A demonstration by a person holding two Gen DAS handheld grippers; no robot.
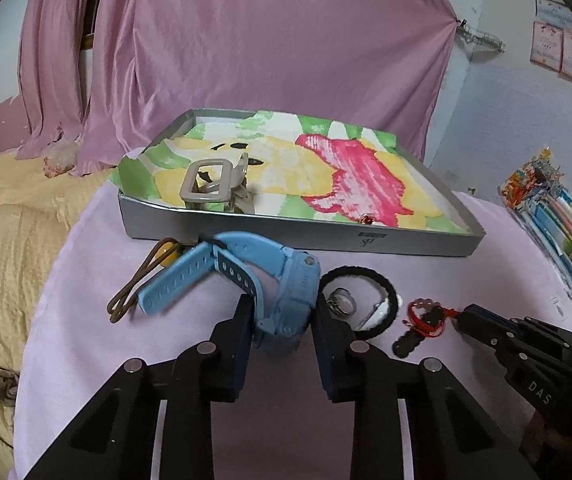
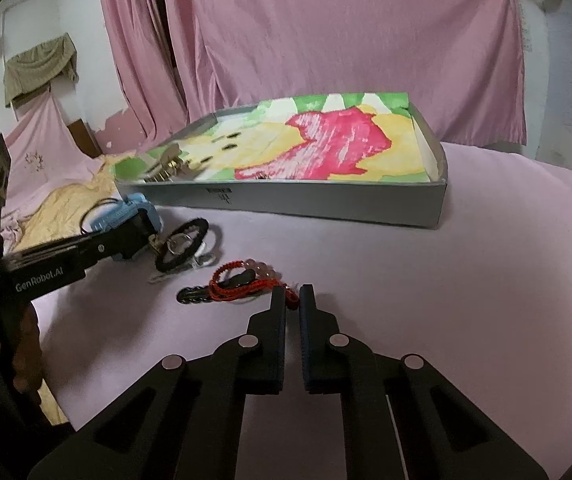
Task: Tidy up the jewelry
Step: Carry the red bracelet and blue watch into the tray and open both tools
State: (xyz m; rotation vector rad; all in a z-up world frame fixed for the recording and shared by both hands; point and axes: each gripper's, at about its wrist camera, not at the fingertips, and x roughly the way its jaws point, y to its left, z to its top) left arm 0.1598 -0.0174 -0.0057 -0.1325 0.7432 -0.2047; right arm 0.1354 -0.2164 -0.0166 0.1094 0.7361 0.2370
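Left wrist view, centre: left gripper (image 1: 284,312) spread, jaws straddling watch (image 1: 286,292) body, strap trailing left. Tray (image 1: 325,236) directly beyond. Lower right: right gripper (image 2: 292,300) nearly pressed together, pinching bracelet (image 2: 246,278) cord end.

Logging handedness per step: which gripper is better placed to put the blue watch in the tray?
Left. The left gripper already straddles the blue watch, with the tray just beyond. The right gripper sits nearly closed by the red bracelet.
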